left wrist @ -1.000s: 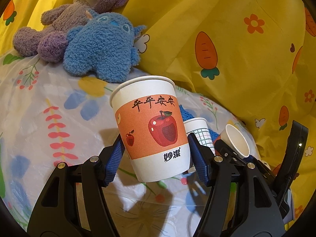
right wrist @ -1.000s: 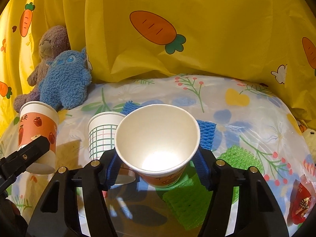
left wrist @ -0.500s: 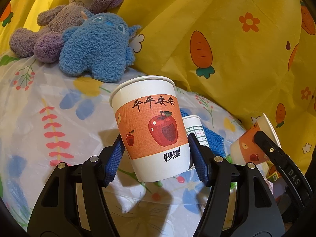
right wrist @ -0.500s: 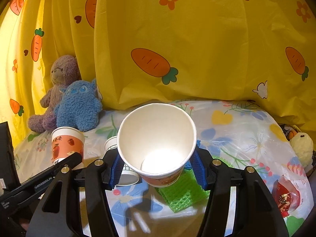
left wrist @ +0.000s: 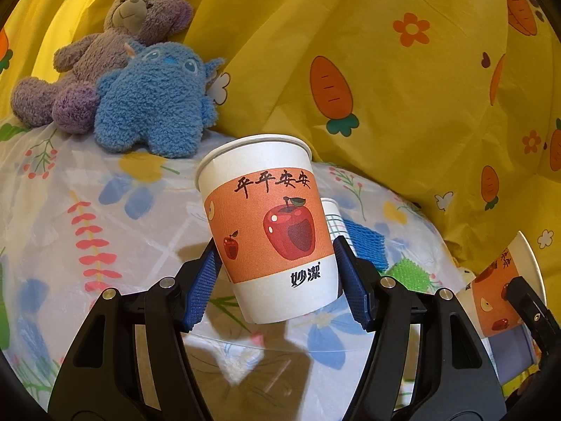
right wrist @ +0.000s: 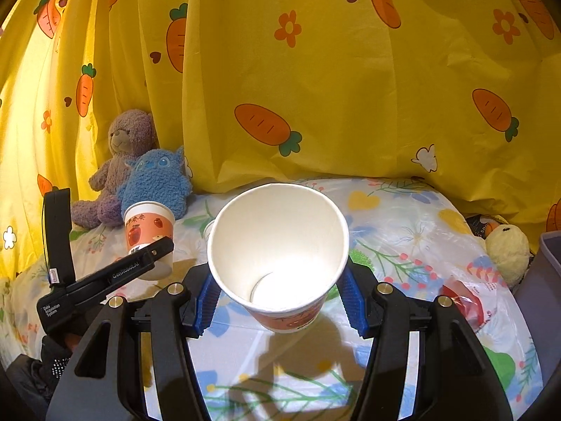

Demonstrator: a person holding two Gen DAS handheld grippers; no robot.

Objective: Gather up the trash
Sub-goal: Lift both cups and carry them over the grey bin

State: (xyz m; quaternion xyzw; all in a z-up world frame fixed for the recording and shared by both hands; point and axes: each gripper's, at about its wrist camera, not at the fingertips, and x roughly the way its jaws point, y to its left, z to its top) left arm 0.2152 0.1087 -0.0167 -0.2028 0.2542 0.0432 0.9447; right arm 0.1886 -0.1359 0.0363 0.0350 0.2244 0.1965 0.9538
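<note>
The left gripper (left wrist: 277,273) pinches a paper cup (left wrist: 270,224) with a red apple print, held upright between its blue pads above the flowered sheet (left wrist: 105,217). The right gripper (right wrist: 278,296) pinches a second cup (right wrist: 280,252), tipped so its empty mouth faces the camera. In the left view, at 3 o'clock behind the apple cup, a checked cup (left wrist: 333,215) stands by blue netting (left wrist: 364,242) and green netting (left wrist: 410,273). In the right view a red wrapper (right wrist: 463,303) lies at 4 o'clock. Farther, at 10 o'clock, a blue plush (left wrist: 154,101) leans on a purple bear (left wrist: 105,52) against the carrot curtain (left wrist: 385,70).
</note>
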